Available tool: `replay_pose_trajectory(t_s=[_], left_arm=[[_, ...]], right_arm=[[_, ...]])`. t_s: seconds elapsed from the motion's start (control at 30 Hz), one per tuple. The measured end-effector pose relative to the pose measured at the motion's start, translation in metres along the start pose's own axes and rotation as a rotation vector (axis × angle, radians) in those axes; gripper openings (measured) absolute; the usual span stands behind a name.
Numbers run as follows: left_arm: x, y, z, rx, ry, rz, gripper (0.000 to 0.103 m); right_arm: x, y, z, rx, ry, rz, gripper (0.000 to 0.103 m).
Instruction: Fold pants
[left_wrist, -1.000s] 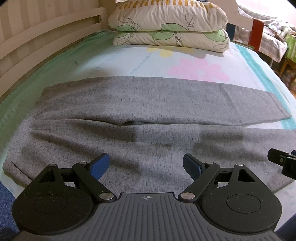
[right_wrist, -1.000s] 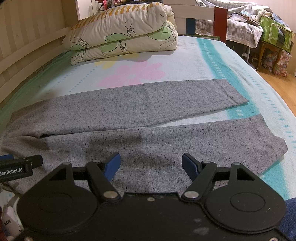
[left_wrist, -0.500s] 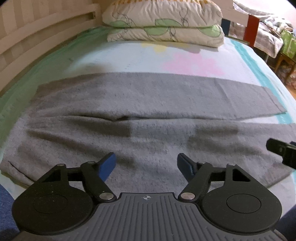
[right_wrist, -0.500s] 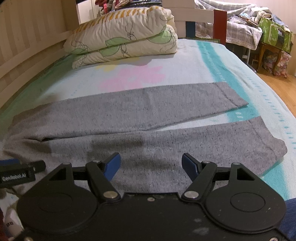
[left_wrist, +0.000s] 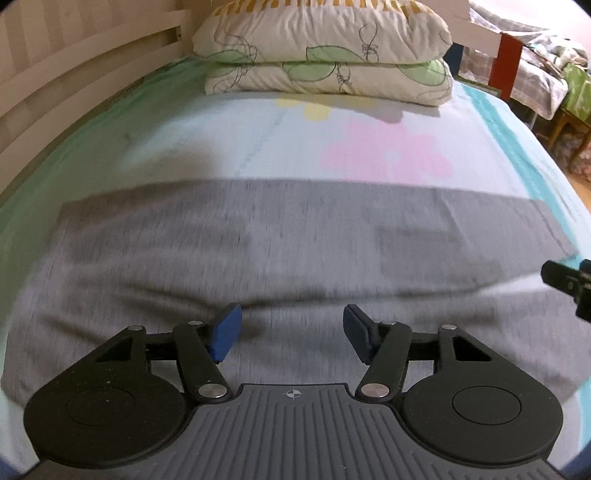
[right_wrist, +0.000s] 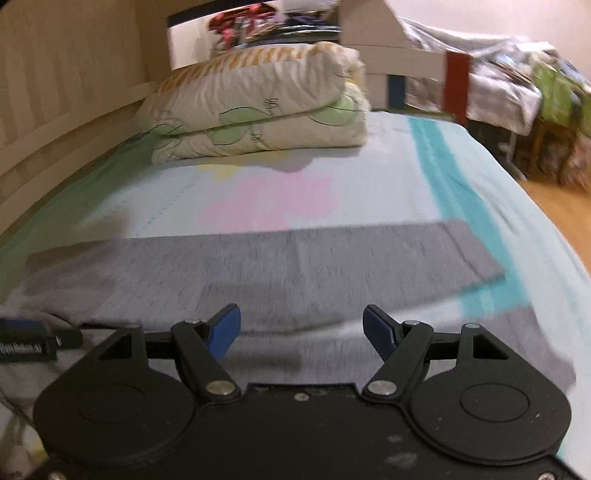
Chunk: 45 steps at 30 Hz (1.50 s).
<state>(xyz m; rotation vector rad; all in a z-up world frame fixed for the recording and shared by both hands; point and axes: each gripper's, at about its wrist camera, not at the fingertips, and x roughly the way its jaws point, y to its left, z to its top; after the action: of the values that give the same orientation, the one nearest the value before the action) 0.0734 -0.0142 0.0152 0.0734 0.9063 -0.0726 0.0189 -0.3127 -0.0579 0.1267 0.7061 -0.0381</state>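
Grey pants (left_wrist: 295, 236) lie flat across the bed, the two legs side by side and running to the right. In the right wrist view the pants (right_wrist: 258, 266) show both cuffs at the right. My left gripper (left_wrist: 291, 328) hovers over the near leg with its jaws closing. The blue pads stand apart and only cloth beneath shows between them. My right gripper (right_wrist: 302, 328) is open over the near leg, further right. Each view catches the other gripper at its edge: the right one (left_wrist: 569, 280) and the left one (right_wrist: 29, 343). Both views are blurred.
A folded floral quilt (left_wrist: 325, 55) lies at the far end of the flowered sheet (left_wrist: 258, 140). A wooden rail (left_wrist: 55, 92) runs along the bed's left side. Beyond the right edge lie wooden floor (right_wrist: 554, 199) and a cluttered second bed (right_wrist: 509, 88).
Both grippers have moved forward over the pants and risen slightly, so the far leg now sits closer. The left jaws have narrowed. The right jaws keep the same width.
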Motion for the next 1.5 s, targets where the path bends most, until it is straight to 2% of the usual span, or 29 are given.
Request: replay_pose_trajectory(t_s=[0.13, 0.33, 0.5, 0.63, 0.9, 1.13, 1.2, 1.23, 1.27, 1.33, 1.5], left_arm=[[0.024, -0.004, 0.027, -0.003, 0.003, 0.018, 0.06], [0.072, -0.005, 0.053, -0.059, 0.082, 0.028, 0.06], [0.107, -0.008, 0.051, -0.037, 0.128, 0.057, 0.06], [0.127, -0.003, 0.043, -0.053, 0.203, 0.039, 0.06], [0.136, -0.007, 0.043, -0.045, 0.206, 0.019, 0.06], [0.138, -0.013, 0.046, -0.048, 0.198, 0.0, 0.06], [0.139, -0.012, 0.046, -0.044, 0.193, -0.002, 0.06], [0.139, -0.012, 0.046, -0.044, 0.191, -0.001, 0.06], [0.139, -0.012, 0.046, -0.045, 0.188, -0.002, 0.06], [0.138, -0.012, 0.046, -0.047, 0.181, -0.004, 0.06], [0.13, -0.011, 0.048, -0.056, 0.137, -0.024, 0.06]], right_arm=[[0.036, -0.011, 0.025, -0.09, 0.038, 0.041, 0.077], [0.099, -0.023, 0.054, -0.202, 0.12, 0.074, 0.076], [0.15, -0.025, 0.074, -0.266, 0.158, 0.114, 0.076], [0.187, -0.019, 0.087, -0.353, 0.17, 0.139, 0.076], [0.252, -0.004, 0.095, -0.536, 0.256, 0.241, 0.076], [0.269, -0.019, 0.111, -0.518, 0.351, 0.405, 0.073], [0.266, -0.021, 0.113, -0.524, 0.377, 0.437, 0.062], [0.265, -0.021, 0.115, -0.523, 0.384, 0.452, 0.038], [0.259, -0.021, 0.115, -0.52, 0.389, 0.465, 0.008], [0.249, -0.023, 0.114, -0.514, 0.405, 0.494, 0.005], [0.192, -0.019, 0.095, -0.567, 0.311, 0.501, 0.005]])
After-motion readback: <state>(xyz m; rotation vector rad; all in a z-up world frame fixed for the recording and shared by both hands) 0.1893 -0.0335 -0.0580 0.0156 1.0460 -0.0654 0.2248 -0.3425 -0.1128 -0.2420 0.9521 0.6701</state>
